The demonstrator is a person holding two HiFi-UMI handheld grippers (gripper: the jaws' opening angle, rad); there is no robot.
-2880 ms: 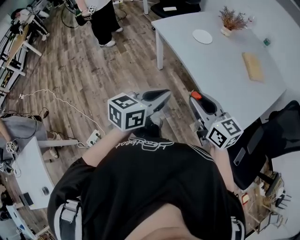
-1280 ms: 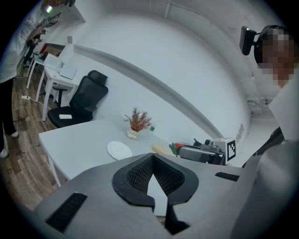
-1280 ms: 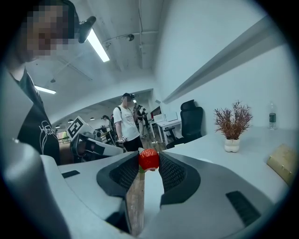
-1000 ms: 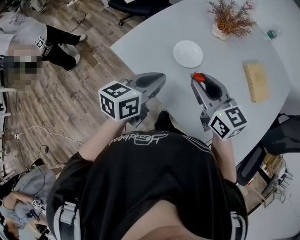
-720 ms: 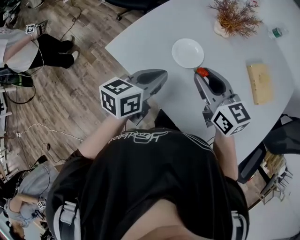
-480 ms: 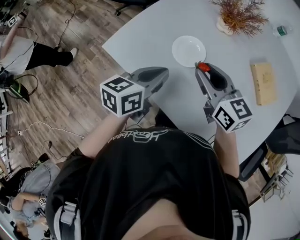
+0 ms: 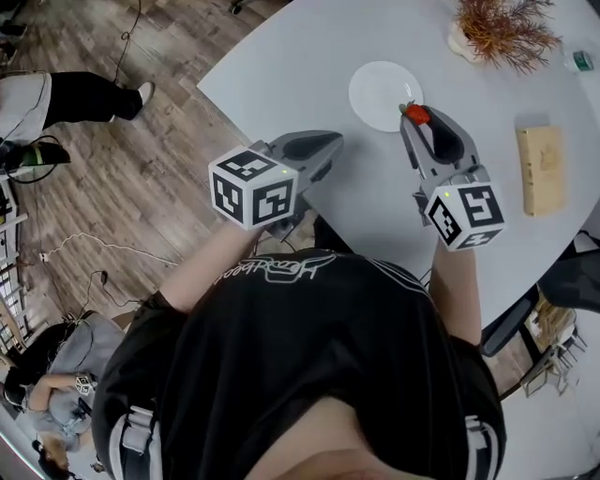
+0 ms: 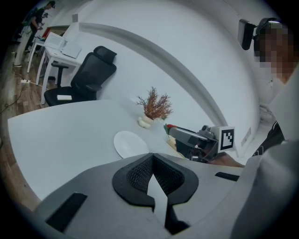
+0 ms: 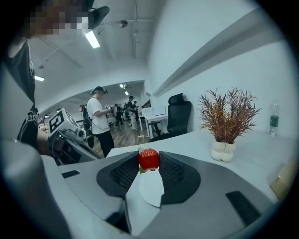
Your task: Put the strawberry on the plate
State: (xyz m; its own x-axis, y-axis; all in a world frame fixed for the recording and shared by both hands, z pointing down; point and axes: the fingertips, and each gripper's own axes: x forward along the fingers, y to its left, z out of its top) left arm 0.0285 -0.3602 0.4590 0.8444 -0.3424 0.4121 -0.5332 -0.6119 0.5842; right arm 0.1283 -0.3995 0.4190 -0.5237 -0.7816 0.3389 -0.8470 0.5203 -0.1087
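Observation:
A red strawberry (image 7: 417, 114) (image 9: 149, 159) (image 8: 170, 126) is clamped between the tips of my right gripper (image 7: 414, 118) (image 9: 149, 162), which is shut on it. It hangs over the near right rim of the small white plate (image 7: 380, 89) (image 8: 131, 144). In the right gripper view the plate (image 9: 152, 191) shows below the berry, between the jaws. My left gripper (image 7: 335, 141) (image 8: 151, 155) hovers at the table's near edge, left of the plate, its tips together and nothing in them.
On the white table (image 7: 281, 66), a dried plant in a white vase (image 7: 502, 28) (image 9: 227, 121) stands behind the plate. A wooden block (image 7: 544, 183) and a small bottle (image 7: 579, 61) lie to the right. A black office chair (image 8: 86, 77) and standing people (image 9: 98, 116) are beyond.
My right gripper has carried the strawberry forward from short of the plate to over its near right rim. The left gripper has kept its place beside it, still shut.

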